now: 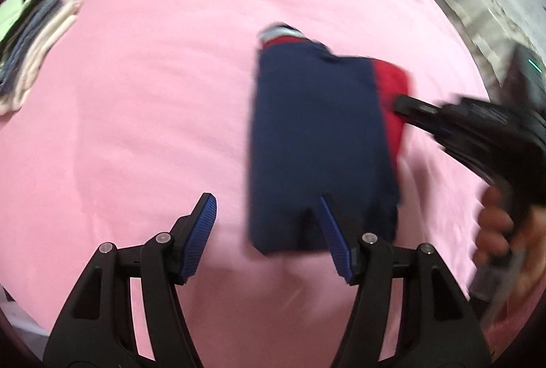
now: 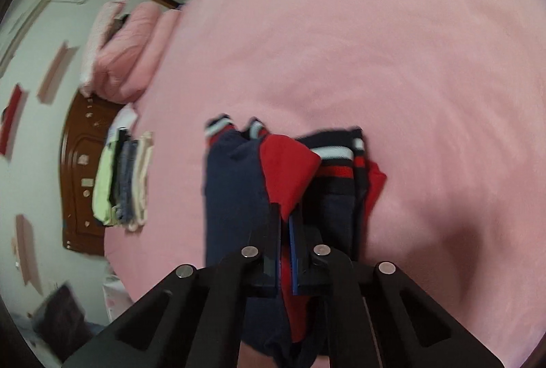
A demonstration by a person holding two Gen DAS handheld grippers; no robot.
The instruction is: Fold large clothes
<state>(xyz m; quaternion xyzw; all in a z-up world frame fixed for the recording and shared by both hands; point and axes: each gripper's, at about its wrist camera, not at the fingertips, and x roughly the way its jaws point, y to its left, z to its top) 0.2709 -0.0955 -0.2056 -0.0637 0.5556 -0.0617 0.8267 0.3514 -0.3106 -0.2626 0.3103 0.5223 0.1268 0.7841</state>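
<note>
- Right in front of the left gripper (image 1: pixel 268 224), a folded navy-and-red knit garment with striped cuffs (image 1: pixel 317 146) lies flat on the bed's pink sheet (image 1: pixel 153 101).
- Left gripper's jaws are spread fairly wide with nothing between them, just pink sheet. Its right-hand blue pad (image 1: pixel 332 238) overlaps the garment's near edge in the view, but I can't tell if it's actually touching.
- The right gripper (image 2: pixel 285 221) is pinched down narrow on a red flap of that same garment, fabric running between the two fingers and bunching underneath them.
- From the left wrist view, the right gripper comes in from the right side onto the garment's red edge, with the person's hand (image 1: pixel 494 224) wrapped round its handle.
- Off to the far left of both grippers, a small stack of folded clothes in pale green, grey-blue and cream (image 2: pixel 123 177) sits near the bed's edge.
- Pink pillows (image 2: pixel 126 50) are piled beyond that stack.
- Everything's a bit blurry.
</note>
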